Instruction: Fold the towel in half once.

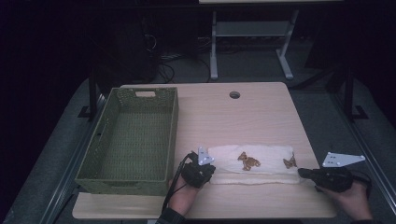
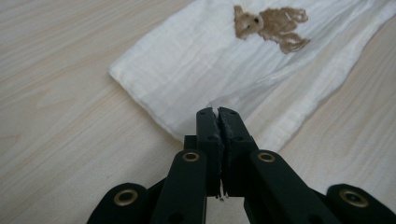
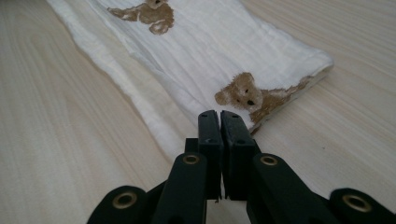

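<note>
A folded white cloth (image 1: 268, 154) with brown bear prints (image 1: 248, 161) lies flat near the front of the wooden table (image 1: 233, 121). My left gripper (image 1: 211, 170) is at the cloth's left end with its jaws shut. In the left gripper view its tips (image 2: 218, 113) sit just over the cloth's (image 2: 196, 60) near corner, and I see nothing clamped between them. My right gripper (image 1: 301, 173) is at the cloth's right end, also shut. In the right gripper view its tips (image 3: 219, 115) stop right before the cloth (image 3: 210, 51), beside a bear print (image 3: 243, 95).
A green woven basket (image 1: 121, 184) stands empty on the left half of the table, close to my left hand. A cable hole (image 1: 234, 94) lies near the far edge. Beyond the table are dark floor, cables and a white desk frame (image 1: 214, 51).
</note>
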Tool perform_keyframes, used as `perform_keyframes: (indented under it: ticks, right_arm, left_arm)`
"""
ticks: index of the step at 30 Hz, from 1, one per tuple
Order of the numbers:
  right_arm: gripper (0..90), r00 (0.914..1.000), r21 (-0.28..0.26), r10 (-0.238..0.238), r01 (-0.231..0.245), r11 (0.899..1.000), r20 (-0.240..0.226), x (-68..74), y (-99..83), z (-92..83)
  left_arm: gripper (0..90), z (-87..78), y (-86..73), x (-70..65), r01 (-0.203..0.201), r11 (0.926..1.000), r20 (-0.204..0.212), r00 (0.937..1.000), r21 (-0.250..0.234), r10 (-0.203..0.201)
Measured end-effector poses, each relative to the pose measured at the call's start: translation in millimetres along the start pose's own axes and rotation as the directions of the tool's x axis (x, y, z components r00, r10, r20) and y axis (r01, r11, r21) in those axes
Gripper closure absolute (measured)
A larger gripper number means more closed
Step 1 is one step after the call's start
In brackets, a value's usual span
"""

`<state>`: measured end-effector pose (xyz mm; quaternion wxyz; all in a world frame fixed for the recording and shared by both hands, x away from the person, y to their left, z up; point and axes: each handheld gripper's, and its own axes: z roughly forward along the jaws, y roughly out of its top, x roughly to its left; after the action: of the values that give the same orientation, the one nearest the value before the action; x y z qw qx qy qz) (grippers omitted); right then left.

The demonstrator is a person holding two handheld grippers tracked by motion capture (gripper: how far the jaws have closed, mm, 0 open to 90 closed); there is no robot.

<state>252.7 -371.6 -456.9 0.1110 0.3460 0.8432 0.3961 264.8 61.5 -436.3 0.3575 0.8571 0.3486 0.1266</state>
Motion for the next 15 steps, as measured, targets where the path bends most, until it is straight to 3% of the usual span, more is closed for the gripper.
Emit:
perform_keyframes:
  ticks: [7, 12, 15]
  right_arm:
    - [86.6, 0.9998, 0.035, -0.002, 0.002, 0.999, -0.021, 5.9, -6.3, 1.8]
    - [74.2, 0.999, 0.012, 0.016, -0.016, 1.0, -0.041, 2.1, -5.3, -1.6]
    - [70.3, 0.9988, -0.024, 0.012, -0.013, 1.0, -0.047, -0.1, -1.2, -5.3]
  left_arm:
    - [85.0, 3.8, -8.9, -1.3, 0.016, 0.9987, 0.027, 0.9995, 0.048, -0.017]
    - [66.3, -2.2, -4.4, 0.4, 0.017, 0.9998, 0.025, 0.9995, 0.006, -0.017]
    - [61.9, -7.2, 1.5, 1.3, 0.021, 0.9995, 0.027, 0.9994, -0.023, -0.02]
